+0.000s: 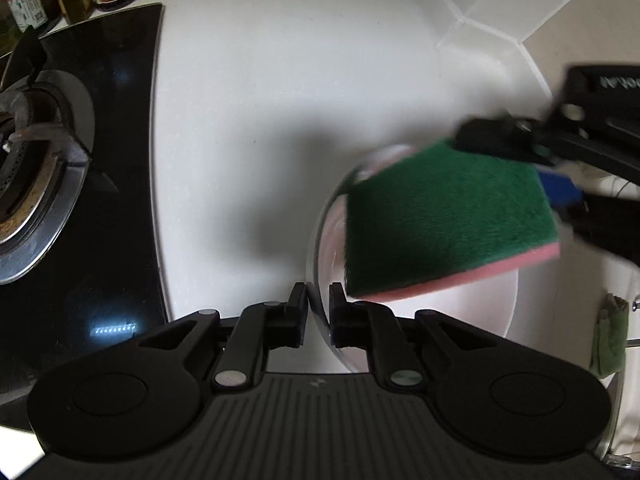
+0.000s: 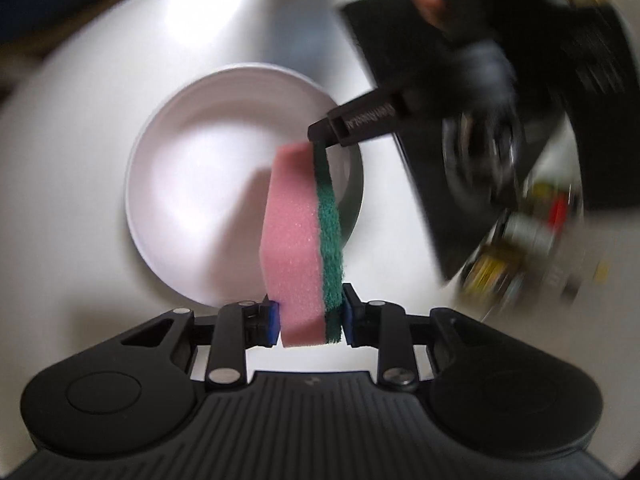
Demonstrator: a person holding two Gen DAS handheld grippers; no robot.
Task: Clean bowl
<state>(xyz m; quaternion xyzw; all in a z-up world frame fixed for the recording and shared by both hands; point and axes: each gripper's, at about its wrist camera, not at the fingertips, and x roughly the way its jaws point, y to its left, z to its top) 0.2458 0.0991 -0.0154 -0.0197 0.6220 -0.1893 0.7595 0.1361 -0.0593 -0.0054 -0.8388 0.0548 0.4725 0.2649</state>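
The left claw point(image 1: 318, 312) is pinching the rim of the white bowl point(image 2: 192, 184) on the counter point(image 1: 260, 120) while the right claw point(image 2: 308, 320) is squeezing a pink-and-green sponge point(image 2: 300, 240) above it, so scrubbing seems underway; next, press the sponge inside.

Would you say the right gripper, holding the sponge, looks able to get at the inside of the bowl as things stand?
Probably yes: the sponge in the right gripper hangs just over the open bowl, and the left gripper grips only its rim at one side.
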